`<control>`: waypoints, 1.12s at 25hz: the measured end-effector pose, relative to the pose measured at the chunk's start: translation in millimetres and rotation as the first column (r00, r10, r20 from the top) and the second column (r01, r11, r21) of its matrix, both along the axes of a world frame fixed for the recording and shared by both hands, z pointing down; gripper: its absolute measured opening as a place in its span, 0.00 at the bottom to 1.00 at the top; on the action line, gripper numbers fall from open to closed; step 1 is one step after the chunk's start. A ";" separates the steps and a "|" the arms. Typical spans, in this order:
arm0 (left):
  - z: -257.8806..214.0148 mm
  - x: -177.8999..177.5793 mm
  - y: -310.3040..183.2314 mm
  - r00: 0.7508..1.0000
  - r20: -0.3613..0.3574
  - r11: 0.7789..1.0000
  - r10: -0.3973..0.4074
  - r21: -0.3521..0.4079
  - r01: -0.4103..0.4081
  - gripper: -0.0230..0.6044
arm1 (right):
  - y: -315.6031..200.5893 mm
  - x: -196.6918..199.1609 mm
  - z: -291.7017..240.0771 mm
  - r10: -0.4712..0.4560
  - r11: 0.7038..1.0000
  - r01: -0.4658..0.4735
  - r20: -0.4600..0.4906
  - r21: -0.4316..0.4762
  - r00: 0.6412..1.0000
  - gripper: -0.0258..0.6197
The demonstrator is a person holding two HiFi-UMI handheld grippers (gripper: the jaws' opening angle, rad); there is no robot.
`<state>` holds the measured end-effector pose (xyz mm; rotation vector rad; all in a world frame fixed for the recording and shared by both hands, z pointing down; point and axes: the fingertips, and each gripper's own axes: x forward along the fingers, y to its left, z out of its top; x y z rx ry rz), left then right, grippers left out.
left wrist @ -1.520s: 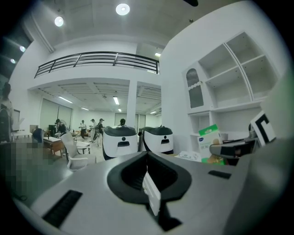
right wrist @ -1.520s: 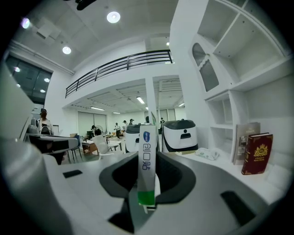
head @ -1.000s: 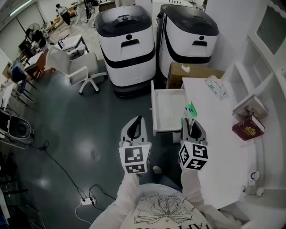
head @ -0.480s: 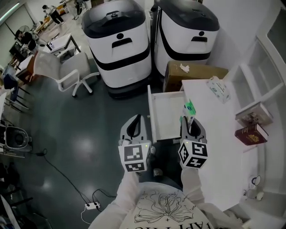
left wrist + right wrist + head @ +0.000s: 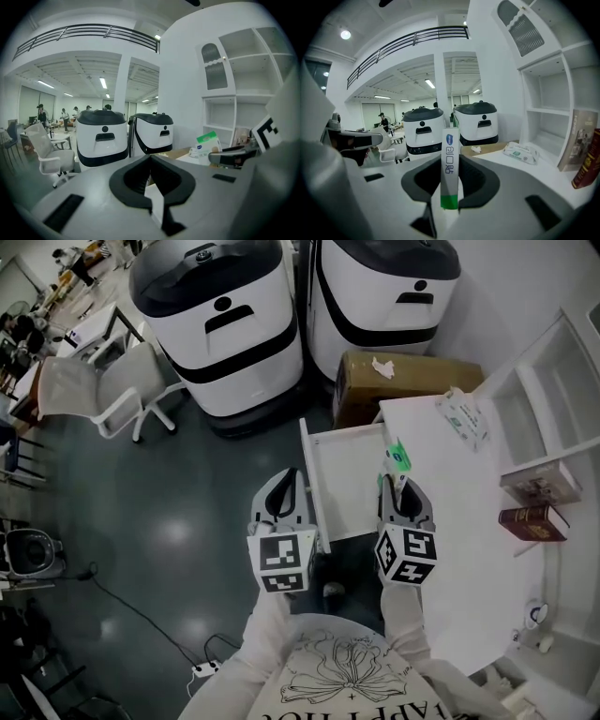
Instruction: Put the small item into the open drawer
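Left gripper (image 5: 287, 491) hangs over the dark floor, just beside the left wall of the open drawer (image 5: 349, 498). Its jaws are closed together and nothing is between them, so it takes no part at present. The drawer is pulled out from the white table (image 5: 469, 531) toward the person, and its white bottom looks bare.

To the right of the drawer, the right gripper (image 5: 397, 487) is clamped on the small item (image 5: 397, 458), a slim white carton with a green end and blue print. In the right gripper view the carton (image 5: 450, 171) stands upright between the two jaws, gripped near its green end. From the head view, the item seems to be over the table edge by the drawer's right wall, not yet over the inside of the drawer.

Further right on the table lie a packet of wipes (image 5: 463, 414) and some books (image 5: 532, 519), well apart from the gripper.

The step in hand appears to be the carrying of the item to the drawer; the placing is not yet done. The next move probably calls for a short shift to the left, until the carton is above the bare bottom, then a lowering past the drawer wall, and only then a release of the jaws. The right wall is the thing to clear.
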<state>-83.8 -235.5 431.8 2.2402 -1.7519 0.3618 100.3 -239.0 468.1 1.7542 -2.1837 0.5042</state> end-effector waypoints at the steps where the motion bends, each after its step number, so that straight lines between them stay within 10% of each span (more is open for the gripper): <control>1: 4.6 -0.1 -5.8 1.000 0.001 1.000 0.008 -0.009 -0.008 0.04 | -4.8 0.0 5.5 0.005 1.000 -0.005 -0.004 -0.011 1.000 0.18; 28: 122.0 9.1 -73.0 0.994 -0.005 0.968 0.111 -0.224 -0.109 0.04 | -54.8 3.3 172.5 0.027 0.942 -0.041 -0.046 -0.334 0.999 0.18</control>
